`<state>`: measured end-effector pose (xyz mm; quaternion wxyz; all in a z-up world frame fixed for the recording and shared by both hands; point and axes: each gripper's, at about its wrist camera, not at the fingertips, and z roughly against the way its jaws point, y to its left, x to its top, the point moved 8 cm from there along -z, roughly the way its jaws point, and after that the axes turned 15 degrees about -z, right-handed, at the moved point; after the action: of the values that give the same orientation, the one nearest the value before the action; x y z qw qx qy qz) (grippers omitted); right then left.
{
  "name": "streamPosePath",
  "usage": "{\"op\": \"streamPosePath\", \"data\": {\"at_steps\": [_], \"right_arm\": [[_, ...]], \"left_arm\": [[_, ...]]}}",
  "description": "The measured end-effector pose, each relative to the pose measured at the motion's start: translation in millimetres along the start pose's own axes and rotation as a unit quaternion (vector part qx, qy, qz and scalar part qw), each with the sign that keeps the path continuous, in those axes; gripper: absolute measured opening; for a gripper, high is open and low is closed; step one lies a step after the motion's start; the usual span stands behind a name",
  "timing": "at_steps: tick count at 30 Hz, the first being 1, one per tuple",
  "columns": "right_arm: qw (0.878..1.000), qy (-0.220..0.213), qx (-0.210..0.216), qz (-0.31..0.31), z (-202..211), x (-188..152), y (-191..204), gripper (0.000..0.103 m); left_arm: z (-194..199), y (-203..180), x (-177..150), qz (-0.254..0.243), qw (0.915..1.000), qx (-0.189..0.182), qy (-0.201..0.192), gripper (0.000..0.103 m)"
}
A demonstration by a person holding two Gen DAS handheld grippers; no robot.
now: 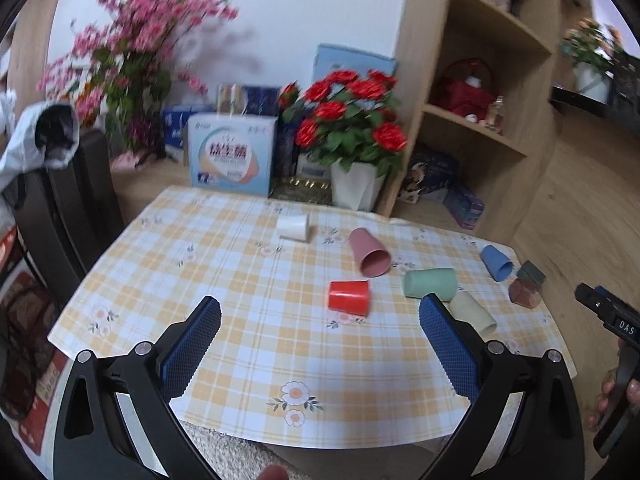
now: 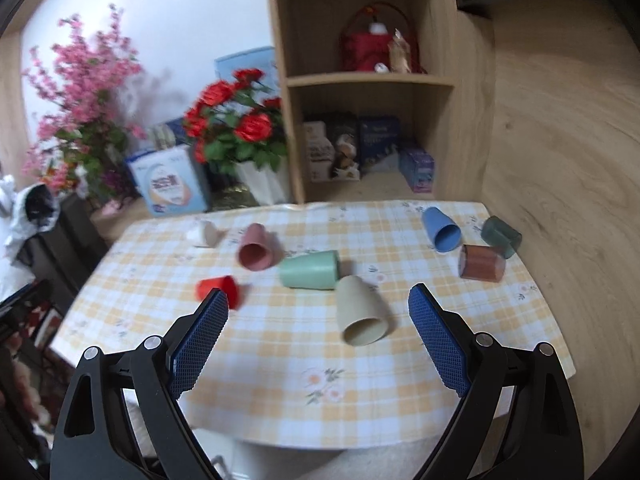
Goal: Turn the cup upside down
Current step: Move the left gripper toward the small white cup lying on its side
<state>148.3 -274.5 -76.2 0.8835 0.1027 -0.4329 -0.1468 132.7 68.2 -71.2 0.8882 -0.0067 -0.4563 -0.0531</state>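
Several cups lie on their sides on a checked tablecloth (image 1: 240,280): white (image 1: 293,227), pink (image 1: 370,258), red (image 1: 349,297), mint green (image 1: 430,283), beige (image 1: 474,314), blue (image 1: 496,263), brown (image 1: 525,293) and dark green (image 1: 531,272). My left gripper (image 1: 320,314) is open and empty above the near half of the table, the red cup just beyond its gap. My right gripper (image 2: 318,306) is open and empty; the beige cup (image 2: 362,312) lies between its fingers, mouth towards me. The red cup (image 2: 219,289) sits behind its left finger.
A white pot of red roses (image 1: 354,140), boxes (image 1: 232,154) and pink blossoms (image 1: 132,40) stand behind the table. A wooden shelf unit (image 2: 372,80) rises at the back right. A black chair (image 1: 68,208) stands at the left. The table's near edge (image 1: 320,438) is close.
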Motion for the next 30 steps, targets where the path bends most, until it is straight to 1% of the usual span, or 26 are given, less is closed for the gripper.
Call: {"op": "streamPosePath", "data": {"at_steps": [1,2,3,4,6,7,9,10,12,14,15,17,20,21,22,24,25,26,28,29,30], "right_arm": [[1.000,0.002,-0.007,-0.005,-9.7,2.8,-3.4,0.089],[1.000,0.009,-0.009,-0.014,-22.3,5.1,-6.7,0.089],[1.000,0.019,-0.007,-0.022,-34.4,5.6,-8.8,0.089],[0.999,0.025,-0.007,-0.027,-43.0,6.0,-10.4,0.089],[0.999,0.033,-0.010,-0.035,-60.6,3.6,-11.8,0.089],[0.999,0.037,-0.010,-0.037,-67.6,3.1,-12.1,0.089],[0.998,0.047,-0.011,-0.040,-80.8,-0.6,-12.7,0.089],[0.998,0.054,-0.011,-0.041,-87.6,-3.7,-12.7,0.089],[0.997,0.070,-0.013,-0.037,-101.2,-10.9,-13.6,0.089],[0.996,0.085,-0.017,-0.033,-111.2,-16.7,-13.8,0.089],[0.995,0.093,-0.020,-0.031,-117.6,-20.0,-15.1,0.089],[0.994,0.101,-0.025,-0.030,-125.5,-22.9,-17.7,0.089],[0.993,0.108,-0.032,-0.036,-137.3,-21.8,-23.1,0.089],[0.993,0.111,-0.035,-0.038,-140.8,-21.4,-24.9,0.089],[0.992,0.114,-0.039,-0.040,-146.3,-20.6,-27.3,0.089],[0.991,0.119,-0.047,-0.042,-155.6,-18.9,-31.3,0.089],[0.990,0.123,-0.053,-0.042,-162.7,-17.3,-33.2,0.089],[0.990,0.125,-0.056,-0.043,-167.2,-16.4,-34.3,0.089],[0.988,0.132,-0.063,-0.043,-177.2,-14.0,-35.8,0.089],[0.988,0.135,-0.065,-0.043,-181.7,-13.1,-36.7,0.089],[0.987,0.138,-0.068,-0.042,-187.0,-11.6,-36.7,0.089]], "left_arm": [[-10.9,8.9,0.1,0.008,1.0000,-0.003,0.004,0.097],[-22.2,14.8,0.3,0.008,0.9999,-0.007,0.009,0.097],[-37.2,20.4,0.1,0.001,0.9997,-0.011,0.023,0.097],[-51.3,27.1,-0.6,-0.007,0.9992,-0.002,0.039,0.097],[-76.4,39.9,-0.5,-0.027,0.9977,0.028,0.056,0.097],[-86.5,44.5,0.0,-0.034,0.9972,0.032,0.059,0.097],[-110.1,55.7,1.9,-0.034,0.9969,0.022,0.067,0.097],[-124.0,63.1,5.3,-0.038,0.9965,0.031,0.069,0.097],[-141.8,68.0,12.7,-0.068,0.9950,0.040,0.061,0.097],[-170.9,70.9,17.7,-0.122,0.9887,0.044,0.075,0.097],[-188.1,72.0,19.6,-0.149,0.9848,0.033,0.084,0.097],[-210.2,72.9,22.6,-0.175,0.9804,0.000,0.092,0.097],[-243.1,73.8,31.0,-0.233,0.9677,-0.018,0.093,0.097],[-257.1,72.4,33.6,-0.264,0.9595,-0.022,0.097,0.097],[-268.5,70.8,35.2,-0.288,0.9521,-0.019,0.100,0.097],[-295.1,67.6,36.4,-0.342,0.9326,-0.010,0.114,0.095],[-305.2,65.0,36.2,-0.356,0.9269,-0.011,0.119,0.087],[-317.6,64.4,36.5,-0.365,0.9222,-0.016,0.127,0.075],[-340.8,66.5,39.3,-0.375,0.9166,-0.018,0.139,0.068],[-352.3,67.4,40.9,-0.385,0.9119,-0.015,0.142,0.067],[-363.3,67.6,42.3,-0.399,0.9053,-0.015,0.144,0.067]]}}
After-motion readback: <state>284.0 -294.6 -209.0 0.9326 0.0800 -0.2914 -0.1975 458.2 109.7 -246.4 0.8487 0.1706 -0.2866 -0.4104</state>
